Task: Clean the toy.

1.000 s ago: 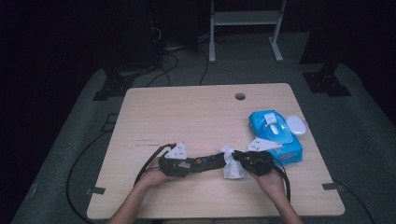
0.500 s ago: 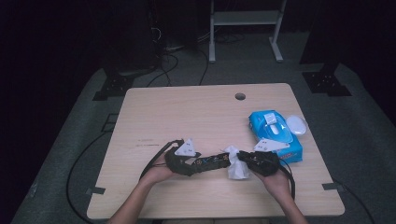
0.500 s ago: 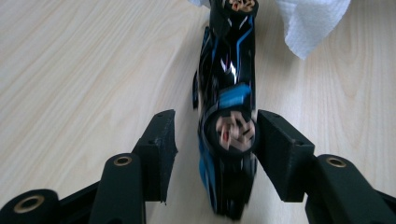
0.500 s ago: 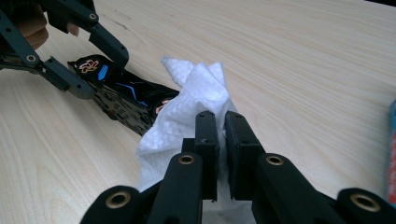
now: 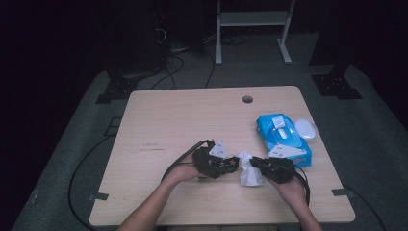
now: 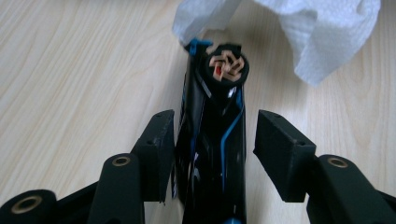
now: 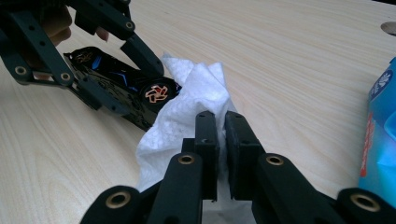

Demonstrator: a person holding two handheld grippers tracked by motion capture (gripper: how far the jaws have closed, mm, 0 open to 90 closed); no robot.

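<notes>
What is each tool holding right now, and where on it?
Right tool pinches the white wipe at a bunched fold. Left tool straddles the black toy car, jaws just opened.

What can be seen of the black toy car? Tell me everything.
The black toy car is glossy, plastic by the look, with thin blue lines along its body and a black wheel whose hub is orange and tan. It lies on the wooden table, between the jaws of the left gripper. One jaw lies against its side; the other stands clear, so it is not clamped. The white wipe, pinched in the right gripper, reaches its wheel end.
</notes>
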